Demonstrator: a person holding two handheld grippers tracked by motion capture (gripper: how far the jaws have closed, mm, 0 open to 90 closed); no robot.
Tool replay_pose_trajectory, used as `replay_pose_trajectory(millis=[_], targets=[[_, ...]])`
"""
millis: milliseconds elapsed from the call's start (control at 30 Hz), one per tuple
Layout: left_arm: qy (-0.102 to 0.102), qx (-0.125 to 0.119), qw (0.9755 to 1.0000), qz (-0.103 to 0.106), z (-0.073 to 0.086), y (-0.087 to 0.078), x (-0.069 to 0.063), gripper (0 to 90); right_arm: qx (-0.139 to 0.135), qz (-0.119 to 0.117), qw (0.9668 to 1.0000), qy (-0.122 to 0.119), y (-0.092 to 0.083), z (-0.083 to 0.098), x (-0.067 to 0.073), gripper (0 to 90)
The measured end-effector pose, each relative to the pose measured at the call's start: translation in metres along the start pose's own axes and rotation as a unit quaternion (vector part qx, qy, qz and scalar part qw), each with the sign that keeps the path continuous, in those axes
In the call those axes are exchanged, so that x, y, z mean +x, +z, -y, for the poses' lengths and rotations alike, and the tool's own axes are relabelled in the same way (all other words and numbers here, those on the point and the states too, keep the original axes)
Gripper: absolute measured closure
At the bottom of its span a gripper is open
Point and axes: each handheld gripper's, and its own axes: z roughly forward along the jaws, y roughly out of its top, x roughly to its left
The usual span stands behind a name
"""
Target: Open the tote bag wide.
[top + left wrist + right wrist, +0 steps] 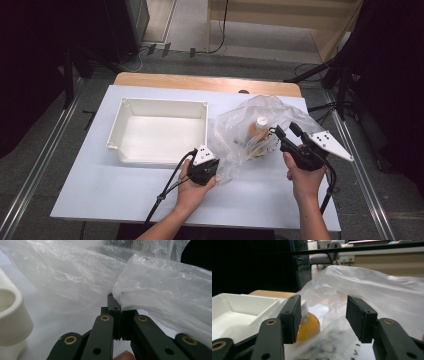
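Plastic bag (250, 132) pinched by left tongs (117, 322); right tongs (323, 320) gape.

Bin (131, 105) lies left on table (90, 190); plastic bag (235, 125), holding bottle (258, 128), sits just right of it.

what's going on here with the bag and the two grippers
A person works at a clear plastic bag lying beside a white tray on the table. The left gripper is shut on the bag's near edge, pinning the film. The right gripper has its fingers open at the bag's other side, with nothing pinched between them. Inside the bag sits an orange bottle with a white cap, among other items.
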Motion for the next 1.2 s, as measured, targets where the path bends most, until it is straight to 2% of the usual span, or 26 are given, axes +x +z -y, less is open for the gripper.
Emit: replay_pose_trajectory(millis=[67, 133, 167, 200, 267, 300, 367, 500, 600, 700, 833, 933, 967, 1033, 1133, 1200], targets=[[0.007, 0.001, 1.0000, -0.003, 0.000, -0.001, -0.001, 90.0, -0.002, -0.019, 0.9998, 0.006, 0.009, -0.005, 0.004, 43.5], [0.006, -0.001, 1.0000, -0.004, 0.001, -0.001, -0.001, 90.0, -0.005, -0.024, 0.9997, 0.005, 0.011, -0.007, 0.005, 43.1], [0.006, -0.001, 1.0000, -0.004, 0.001, -0.002, -0.001, 89.9, -0.006, -0.026, 0.9996, 0.006, 0.015, -0.009, 0.008, 45.9], [0.006, 0.000, 1.0000, -0.006, 0.001, -0.002, 0.000, 90.0, -0.003, -0.025, 0.9997, 0.003, 0.017, -0.010, 0.010, 51.1], [0.004, 0.000, 1.0000, -0.005, 0.002, -0.003, 0.000, 90.0, 0.010, -0.017, 0.9998, -0.005, 0.027, -0.012, 0.012, 68.9], [0.005, -0.001, 1.0000, -0.007, 0.002, -0.004, 0.000, 90.0, 0.019, -0.018, 0.9996, -0.006, 0.032, -0.013, 0.011, 78.3], [0.006, 0.000, 1.0000, -0.008, 0.002, -0.005, 0.001, 90.0, 0.025, -0.025, 0.9994, -0.002, 0.042, -0.014, 0.009, 90.0], [0.002, -0.002, 0.9999, -0.013, 0.002, -0.007, 0.002, 90.0, 0.023, -0.041, 0.9989, 0.002, 0.057, -0.023, 0.005, 90.0], [-0.001, -0.006, 0.9999, -0.015, 0.002, -0.007, 0.003, 90.0, 0.031, -0.056, 0.9979, 0.002, 0.069, -0.030, 0.004, 90.0], [-0.001, 0.004, 0.9998, -0.021, 0.003, -0.006, 0.004, 90.0, 0.053, -0.050, 0.9973, -0.003, 0.081, -0.032, 0.000, 90.0], [-0.003, 0.018, 0.9996, -0.021, 0.004, -0.006, 0.005, 90.0, 0.078, -0.018, 0.9963, 0.030, 0.089, -0.015, -0.018, 90.0], [-0.008, 0.033, 0.9993, -0.017, 0.005, -0.006, 0.006, 90.0, 0.103, -0.001, 0.9940, 0.034, 0.091, 0.007, -0.027, 90.0], [-0.004, 0.042, 0.9990, -0.016, 0.006, -0.006, 0.006, 90.0, 0.110, 0.002, 0.9933, 0.036, 0.092, 0.013, -0.029, 90.0], [-0.001, 0.052, 0.9985, -0.016, 0.006, -0.006, 0.006, 90.0, 0.127, 0.015, 0.9910, 0.038, 0.093, 0.029, -0.033, 90.0], [0.005, 0.063, 0.9979, -0.013, 0.008, -0.006, 0.004, 90.0, 0.153, 0.028, 0.9863, 0.056, 0.094, 0.051, -0.039, 90.0], [0.006, 0.066, 0.9977, -0.009, 0.009, -0.007, 0.004, 90.0, 0.169, 0.032, 0.9836, 0.054, 0.093, 0.062, -0.041, 90.0]])
